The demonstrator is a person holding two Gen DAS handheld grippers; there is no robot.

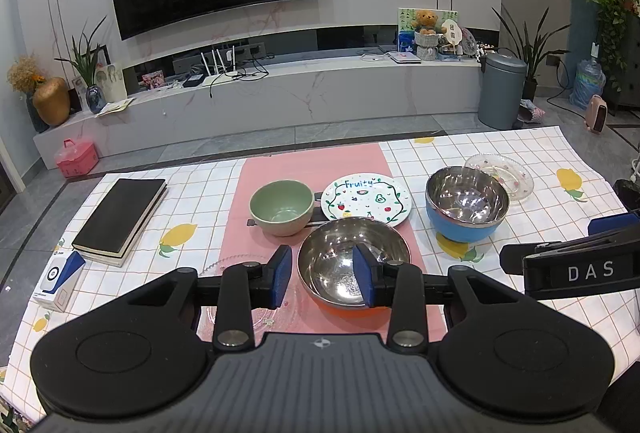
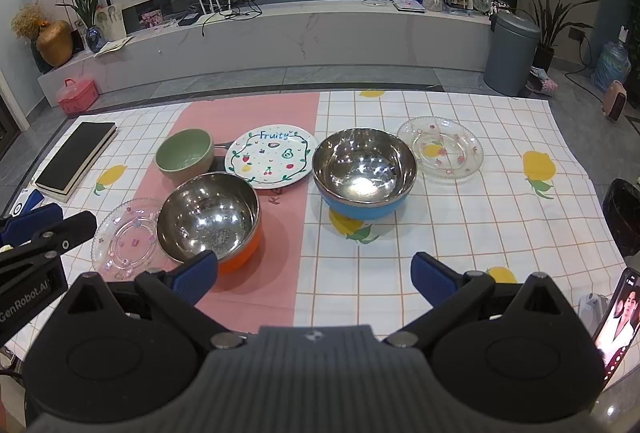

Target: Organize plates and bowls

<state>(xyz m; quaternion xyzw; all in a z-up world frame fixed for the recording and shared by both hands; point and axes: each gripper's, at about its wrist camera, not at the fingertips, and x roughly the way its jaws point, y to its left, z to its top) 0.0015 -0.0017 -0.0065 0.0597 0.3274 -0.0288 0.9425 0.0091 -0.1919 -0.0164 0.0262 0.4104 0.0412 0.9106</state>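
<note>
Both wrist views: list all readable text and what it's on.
"Fruity": white plate with fruit drawings.
"DAS": right gripper, its black body as the left wrist view shows it.
"GenRobot.AI": left gripper, its body at the right wrist view's left edge.
Partly covered pink lettering on the pink runner: unreadable.
White and blue box print: too small.
Phone screen: no legible text.

Book [image 2: 74, 157] left of bowls [image 2: 208, 217]; plate [image 2: 268, 157] behind.

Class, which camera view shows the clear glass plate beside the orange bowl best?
The right wrist view: the clear glass plate lies almost whole beside the orange bowl. In the left wrist view, the left gripper hides most of it.
</note>
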